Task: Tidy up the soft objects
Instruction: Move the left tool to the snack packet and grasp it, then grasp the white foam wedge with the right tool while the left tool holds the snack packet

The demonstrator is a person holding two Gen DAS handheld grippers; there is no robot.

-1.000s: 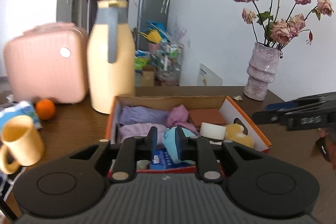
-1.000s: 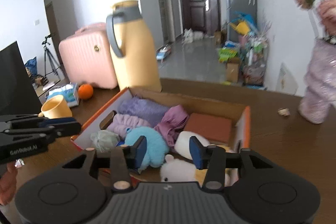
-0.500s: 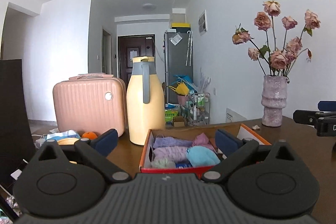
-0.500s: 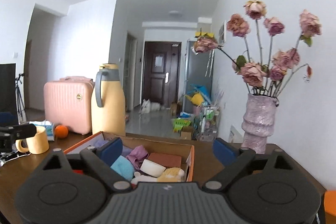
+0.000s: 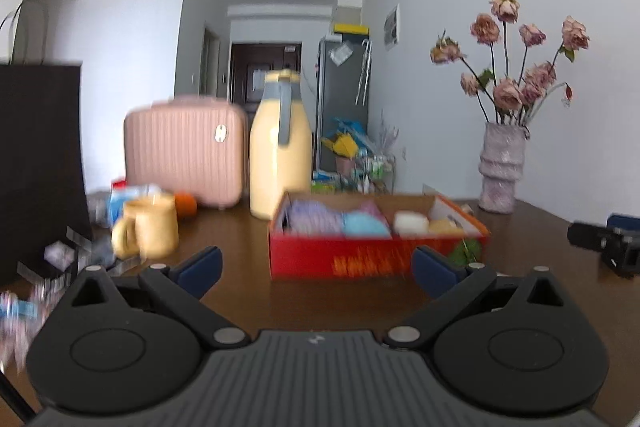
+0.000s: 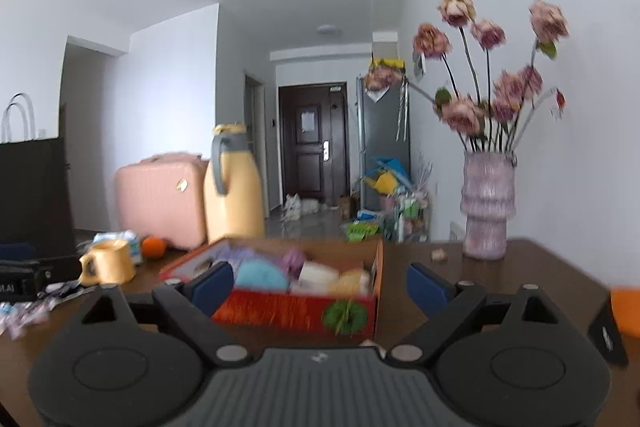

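Left hand-held gripper (image 5: 316, 269): jaws spread wide, nothing between the pads, hanging above the bare brown surface (image 5: 240, 247) short of the box. Right hand-held gripper (image 6: 319, 282): likewise spread and empty; I see its blue pads (image 6: 426, 287) framing the box's near wall without touching it.

Soft objects sit in the open orange cardboard box (image 5: 372, 259) at mid-surface. From the left wrist view I read a lilac cloth (image 5: 314, 221) at the left end, a light blue plush (image 5: 365, 225) beside it, then a white piece (image 5: 411, 222) and a yellow piece (image 5: 442, 225) toward the right. Frames are blurred, so finer detail is not legible.

Behind the box: a tall cream jug (image 5: 280, 151) with grey handle, a pink suitcase (image 5: 184, 155) to its left. A yellow mug (image 5: 150, 229) and an orange fruit (image 5: 185, 205) stand left of the box, apart from it. A pale purple vase (image 5: 502, 169) of dried roses stands at the right rear, near the wall.
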